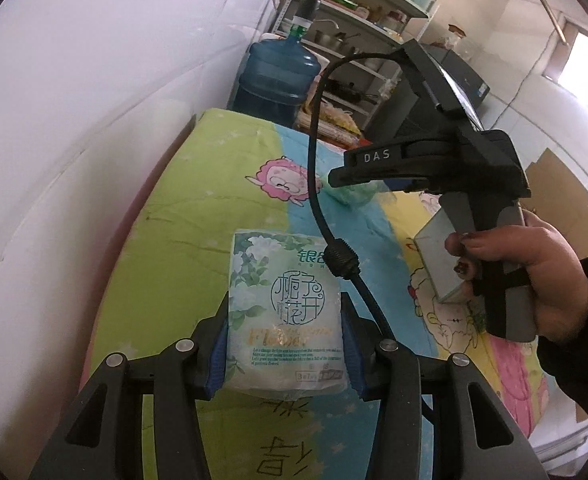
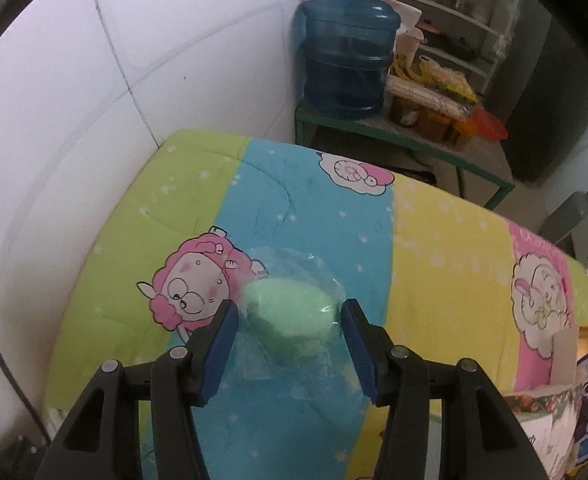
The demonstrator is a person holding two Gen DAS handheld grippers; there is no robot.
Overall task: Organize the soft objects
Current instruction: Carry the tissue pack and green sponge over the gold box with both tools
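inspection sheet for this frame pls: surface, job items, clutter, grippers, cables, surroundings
Surface: striped cartoon-sheep quilt, lying flat.
Job's things: tissue pack on the green and blue stripes; green sponge in clear wrap on the blue stripe.
Clutter: cartons and packets at the quilt's right edge.
Grippers: left gripper pads against both sides of the pack, looks shut on it; right gripper open, straddling the sponge with a gap on each side.
Cables: black cable from the right gripper hangs over the pack.
Surroundings: water jug on a green stand, shelf of kitchenware, white tiled wall.
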